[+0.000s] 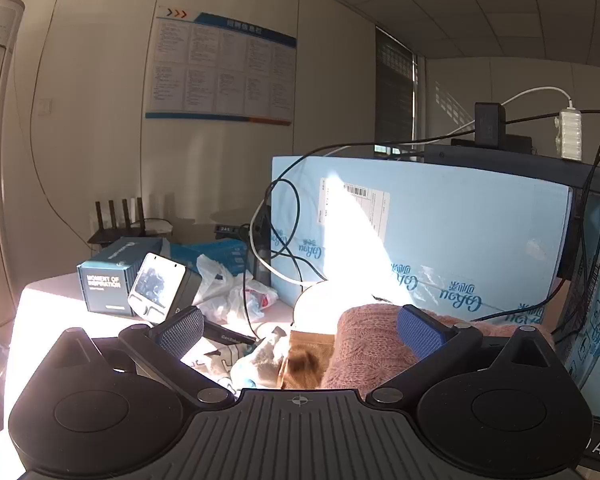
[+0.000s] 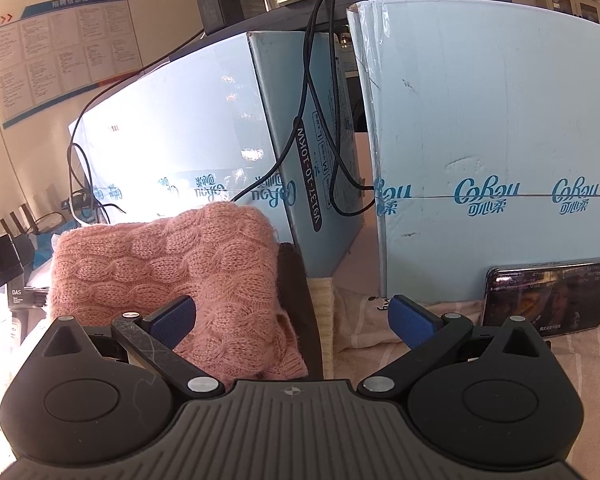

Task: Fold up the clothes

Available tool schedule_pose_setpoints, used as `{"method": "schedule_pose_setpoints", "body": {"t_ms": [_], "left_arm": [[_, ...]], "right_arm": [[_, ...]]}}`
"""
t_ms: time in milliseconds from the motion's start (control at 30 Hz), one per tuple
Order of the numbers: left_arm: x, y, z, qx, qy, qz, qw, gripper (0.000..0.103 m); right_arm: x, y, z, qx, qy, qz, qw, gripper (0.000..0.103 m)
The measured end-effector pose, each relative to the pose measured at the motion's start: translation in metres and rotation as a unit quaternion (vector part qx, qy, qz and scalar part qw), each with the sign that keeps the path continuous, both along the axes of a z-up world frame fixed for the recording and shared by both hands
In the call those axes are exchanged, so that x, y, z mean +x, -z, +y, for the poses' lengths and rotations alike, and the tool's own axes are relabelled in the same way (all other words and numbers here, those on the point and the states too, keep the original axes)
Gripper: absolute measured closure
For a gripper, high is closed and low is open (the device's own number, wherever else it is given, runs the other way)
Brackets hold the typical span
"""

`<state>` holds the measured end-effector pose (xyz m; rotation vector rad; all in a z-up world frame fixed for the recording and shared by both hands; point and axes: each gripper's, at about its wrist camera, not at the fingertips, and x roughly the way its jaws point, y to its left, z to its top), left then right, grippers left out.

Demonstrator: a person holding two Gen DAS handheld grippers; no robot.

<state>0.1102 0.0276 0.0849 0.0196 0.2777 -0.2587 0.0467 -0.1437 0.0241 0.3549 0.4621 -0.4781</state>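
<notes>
Both tools are idle. The left gripper (image 1: 298,330) has its fingers spread wide with nothing between them, and the right gripper (image 2: 292,314) is likewise released and empty.

The pink cable-knit sweater (image 2: 168,264) lies already folded on top of a stack, with a dark garment (image 2: 298,300) and a cream knit (image 2: 324,312) beneath or beside it. The stack rests just beside the light blue cartons (image 2: 496,152). A striped pale cloth (image 2: 380,324) lies flat in front of the right gripper.

Judgement: one fold appears finished and the work stands between garments. The next move calls for choosing an unfolded piece and pinching an edge or corner.

Containers: the cartons stand closed, contents not visible. A phone (image 2: 548,296) leans against the right-hand carton.
</notes>
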Motion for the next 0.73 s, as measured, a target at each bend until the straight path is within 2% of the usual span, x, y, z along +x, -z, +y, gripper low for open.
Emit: {"method": "schedule_pose_setpoints", "body": {"t_ms": [733], "left_arm": [[-0.0001,0.0020,-0.0042,0.013,-0.003,-0.004,0.9999,0.000]], "right_arm": [[-0.0012,0.0010,-0.0002,-0.004,0.004,0.000,1.000,0.000]]}}
